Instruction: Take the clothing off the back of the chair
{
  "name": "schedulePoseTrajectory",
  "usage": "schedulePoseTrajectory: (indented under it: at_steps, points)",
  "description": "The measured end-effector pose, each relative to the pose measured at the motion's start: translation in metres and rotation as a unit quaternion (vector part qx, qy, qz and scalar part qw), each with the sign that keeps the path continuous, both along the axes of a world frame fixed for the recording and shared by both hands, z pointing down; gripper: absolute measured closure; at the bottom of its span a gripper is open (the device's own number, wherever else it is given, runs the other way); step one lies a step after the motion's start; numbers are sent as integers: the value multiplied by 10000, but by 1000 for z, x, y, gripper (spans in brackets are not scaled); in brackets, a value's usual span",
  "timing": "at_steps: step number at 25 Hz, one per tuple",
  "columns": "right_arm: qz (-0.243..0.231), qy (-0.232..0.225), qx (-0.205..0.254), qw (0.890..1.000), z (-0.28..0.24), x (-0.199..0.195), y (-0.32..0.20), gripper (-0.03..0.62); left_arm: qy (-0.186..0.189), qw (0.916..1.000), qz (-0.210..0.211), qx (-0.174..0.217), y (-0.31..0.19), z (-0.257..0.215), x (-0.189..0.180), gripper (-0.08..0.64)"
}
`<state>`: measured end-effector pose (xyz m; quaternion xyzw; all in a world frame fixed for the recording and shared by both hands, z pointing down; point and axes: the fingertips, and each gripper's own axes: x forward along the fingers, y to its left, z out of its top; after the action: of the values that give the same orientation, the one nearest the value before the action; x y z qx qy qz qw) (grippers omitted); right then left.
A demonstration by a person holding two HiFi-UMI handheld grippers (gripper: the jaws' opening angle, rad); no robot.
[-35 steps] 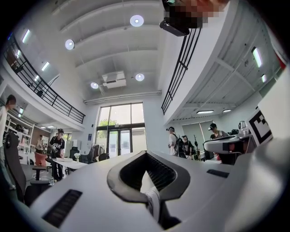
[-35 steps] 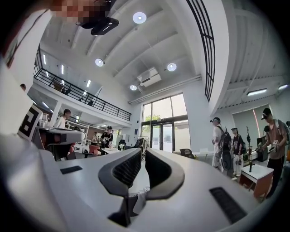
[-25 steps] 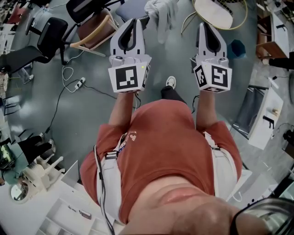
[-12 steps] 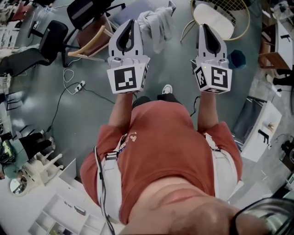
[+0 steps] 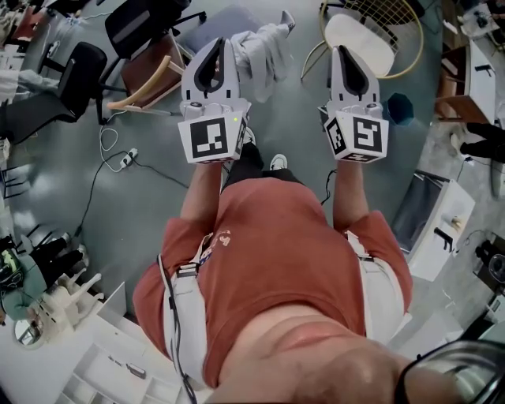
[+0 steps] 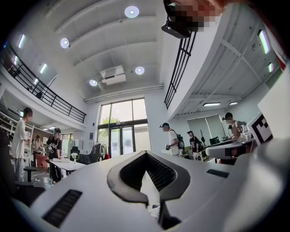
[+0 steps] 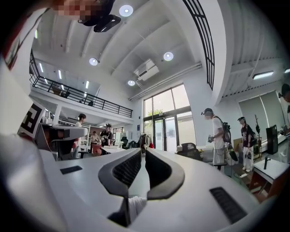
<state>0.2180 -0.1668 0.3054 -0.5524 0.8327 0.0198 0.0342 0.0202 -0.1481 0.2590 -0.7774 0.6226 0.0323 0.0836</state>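
Observation:
A pale grey-white garment [image 5: 267, 49] hangs over the back of a chair with a blue-grey seat [image 5: 229, 17], at the top middle of the head view. My left gripper [image 5: 222, 43] is held out level just left of the garment and short of it, its jaws closed tip to tip with nothing in them. My right gripper [image 5: 341, 52] is held out to the right of the garment, also shut and empty. In the two gripper views the left gripper [image 6: 145, 153] and the right gripper [image 7: 142, 152] point across a tall hall, and the chair is hidden behind them.
A round white wicker chair [image 5: 359, 31] stands ahead of the right gripper. A wooden chair [image 5: 146, 75] and black office chairs [image 5: 79, 71] are on the left, with a cable and power strip [image 5: 126, 156] on the floor. A white cabinet [image 5: 442, 229] is at the right. People [image 7: 217, 140] stand farther off.
The chair with the garment and the chairs around it have slid down the head view toward me. Both grippers stay shut, side by side.

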Motion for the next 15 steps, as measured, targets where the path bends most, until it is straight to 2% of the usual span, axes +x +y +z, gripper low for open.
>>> schedulePoseTrajectory:
  at_steps: [6, 9, 13, 15]
  points:
    - [25, 177, 122, 9998, -12, -24, -32, 554, -21, 10000, 65, 57, -36, -4, -20, 546]
    - [34, 242, 200, 9995, -18, -39, -49, 554, 132, 9998, 36, 109, -53, -9, -35, 546]
    - [23, 317, 247, 9992, -21, -70, -74, 554, -160, 9997, 188, -64, -78, 3, -60, 546]
    - [9, 367, 241, 9990, -21, -88, -86, 554, -143, 9996, 224, -69, -90, 5, -76, 546]
